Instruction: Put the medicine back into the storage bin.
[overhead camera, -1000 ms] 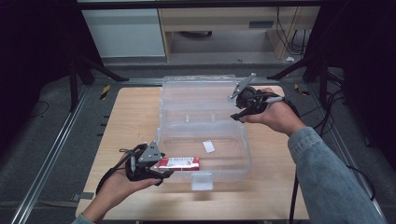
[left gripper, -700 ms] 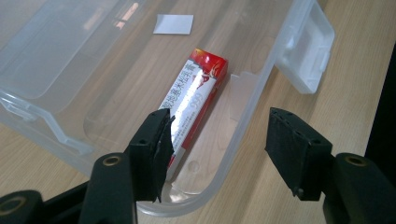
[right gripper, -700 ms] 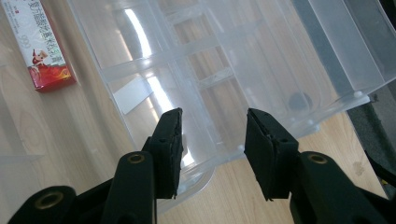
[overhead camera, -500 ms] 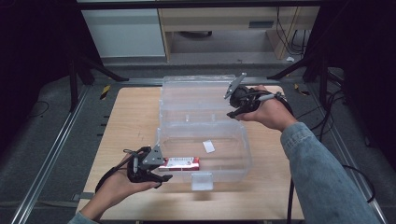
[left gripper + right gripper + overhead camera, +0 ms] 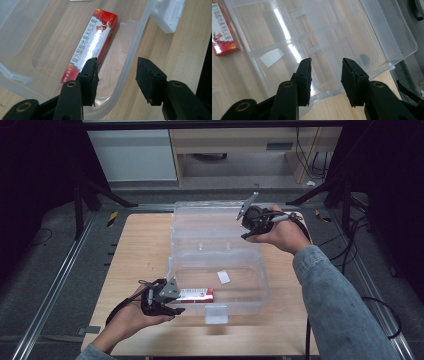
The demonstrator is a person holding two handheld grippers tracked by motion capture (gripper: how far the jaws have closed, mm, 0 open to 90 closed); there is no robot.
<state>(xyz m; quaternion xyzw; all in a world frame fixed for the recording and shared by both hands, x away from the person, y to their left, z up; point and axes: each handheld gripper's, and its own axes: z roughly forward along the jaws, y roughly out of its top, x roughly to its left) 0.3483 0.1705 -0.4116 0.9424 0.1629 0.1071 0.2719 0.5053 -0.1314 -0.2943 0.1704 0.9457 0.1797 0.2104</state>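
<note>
Count: one clear plastic box (image 5: 220, 265) with its lid (image 5: 210, 222) flipped open, one red carton (image 5: 196, 295) lying flat inside at the near-left corner, one white slip (image 5: 223, 277) on the floor of the box. Left gripper (image 5: 117, 72) straddles the near wall, jaws closing in, not yet pressing. Right gripper (image 5: 325, 72) hovers over the lid's edge, jaws apart but narrowing, holding nothing.

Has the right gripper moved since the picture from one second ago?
Yes. The right gripper has shifted away from the person, along the clear box's right side toward the open lid.
</note>
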